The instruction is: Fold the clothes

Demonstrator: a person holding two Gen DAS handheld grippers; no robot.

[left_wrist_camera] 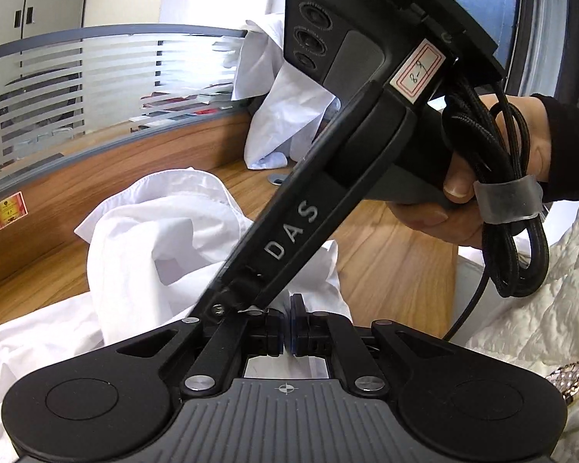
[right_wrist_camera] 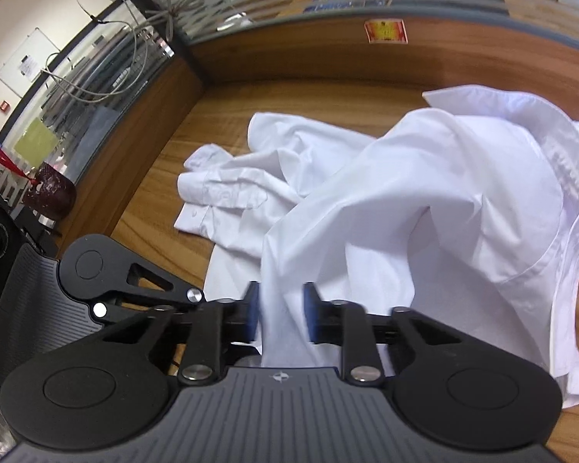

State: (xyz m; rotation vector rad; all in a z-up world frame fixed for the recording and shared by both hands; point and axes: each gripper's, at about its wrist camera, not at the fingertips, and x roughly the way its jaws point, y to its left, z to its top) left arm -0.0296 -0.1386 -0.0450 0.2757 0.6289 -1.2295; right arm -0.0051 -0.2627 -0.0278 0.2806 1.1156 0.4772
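Left tongs (left_wrist_camera: 287,332) have pads pressed nearly together, a thin strip of white cloth pinched between them. Right tongs (right_wrist_camera: 280,314) stand parted, blue pads either side of a fold (not clamped). Right hand (left_wrist_camera: 482,177) grips its handle, tool angled down across the left tongs.

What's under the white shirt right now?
The wooden desk shows around the crumpled white shirt. Whatever else lies beneath the fabric is covered, so I cannot tell.
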